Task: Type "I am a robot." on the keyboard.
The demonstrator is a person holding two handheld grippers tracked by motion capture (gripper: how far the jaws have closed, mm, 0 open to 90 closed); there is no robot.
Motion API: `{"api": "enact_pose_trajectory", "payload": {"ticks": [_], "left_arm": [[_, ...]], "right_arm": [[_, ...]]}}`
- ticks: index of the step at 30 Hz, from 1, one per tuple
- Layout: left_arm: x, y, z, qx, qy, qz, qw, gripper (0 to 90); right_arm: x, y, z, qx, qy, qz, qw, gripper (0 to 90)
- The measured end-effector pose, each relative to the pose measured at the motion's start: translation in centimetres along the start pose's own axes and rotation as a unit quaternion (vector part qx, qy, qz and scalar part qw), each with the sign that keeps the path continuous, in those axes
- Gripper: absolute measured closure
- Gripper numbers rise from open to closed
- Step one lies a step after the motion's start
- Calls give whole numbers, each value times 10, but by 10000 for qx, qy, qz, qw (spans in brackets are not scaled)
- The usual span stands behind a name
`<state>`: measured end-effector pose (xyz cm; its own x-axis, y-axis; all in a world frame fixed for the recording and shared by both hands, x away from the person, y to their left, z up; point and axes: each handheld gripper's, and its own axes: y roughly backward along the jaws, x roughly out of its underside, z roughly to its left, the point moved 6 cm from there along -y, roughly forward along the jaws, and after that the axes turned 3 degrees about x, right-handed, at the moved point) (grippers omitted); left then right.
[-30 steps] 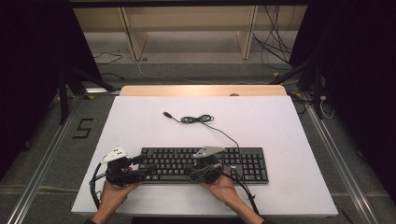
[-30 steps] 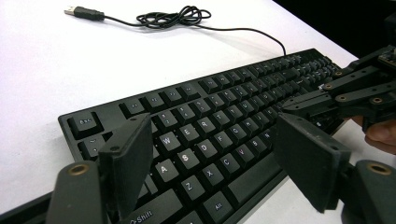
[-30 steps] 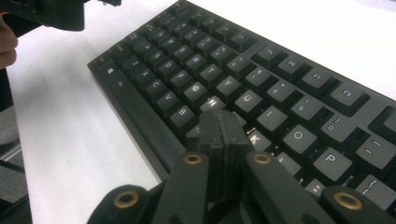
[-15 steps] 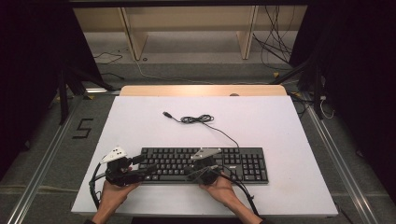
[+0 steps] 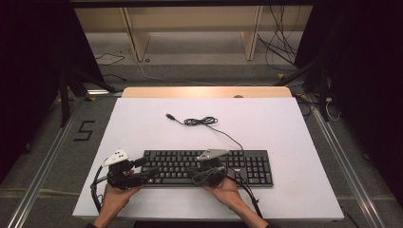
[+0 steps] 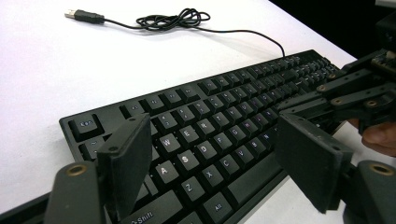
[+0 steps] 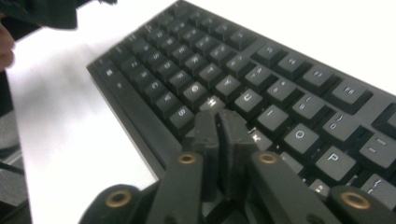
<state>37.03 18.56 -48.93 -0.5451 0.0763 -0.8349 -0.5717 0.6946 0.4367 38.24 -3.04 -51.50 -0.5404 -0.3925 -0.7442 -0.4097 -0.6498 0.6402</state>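
A black keyboard (image 5: 176,164) lies along the near side of the white table (image 5: 285,128). Its thin cable (image 5: 202,121) is coiled behind it and ends in a loose USB plug (image 5: 168,116). My left gripper (image 5: 145,172) is at the keyboard's left end. In the left gripper view it (image 6: 212,140) stands open, with its jaws wide above the letter keys (image 6: 210,121). My right gripper (image 5: 192,173) rests over the middle keys. Its jaws have just been opening, but in the right gripper view they (image 7: 218,121) are nearly together with nothing between them, tips down on the keys (image 7: 233,70).
Bare white table top spreads behind and to the right of the keyboard. A wooden strip (image 5: 204,91) edges the far side. Beyond it are shelf legs and loose cables on the floor. Metal rails (image 5: 43,166) run along both sides of the table.
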Motion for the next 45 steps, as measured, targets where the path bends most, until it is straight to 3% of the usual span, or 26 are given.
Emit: {"api": "enact_pose_trajectory", "payload": {"ticks": [3,14,27,30,38,45], "left_arm": [[0,0,0,-1,-15,9,10000,272],[-1,1,0,0,-33,-41,10000,271],[-2,3,1,-29,-25,-82,10000,270],[-2,3,1,-29,-31,-80,10000,270],[-2,3,2,-40,-28,-84,10000,271],[-2,3,2,-37,-41,-74,10000,271]], "right_arm": [[-2,3,0,-50,-2,-101,9999,801],[-9,16,6,-329,-51,-348,9988,471],[-7,27,14,-410,100,-423,9982,371],[-6,26,16,-415,135,-417,9982,405],[-1,23,20,-382,283,-286,9985,719],[3,16,21,-308,344,-133,9988,873]]}}
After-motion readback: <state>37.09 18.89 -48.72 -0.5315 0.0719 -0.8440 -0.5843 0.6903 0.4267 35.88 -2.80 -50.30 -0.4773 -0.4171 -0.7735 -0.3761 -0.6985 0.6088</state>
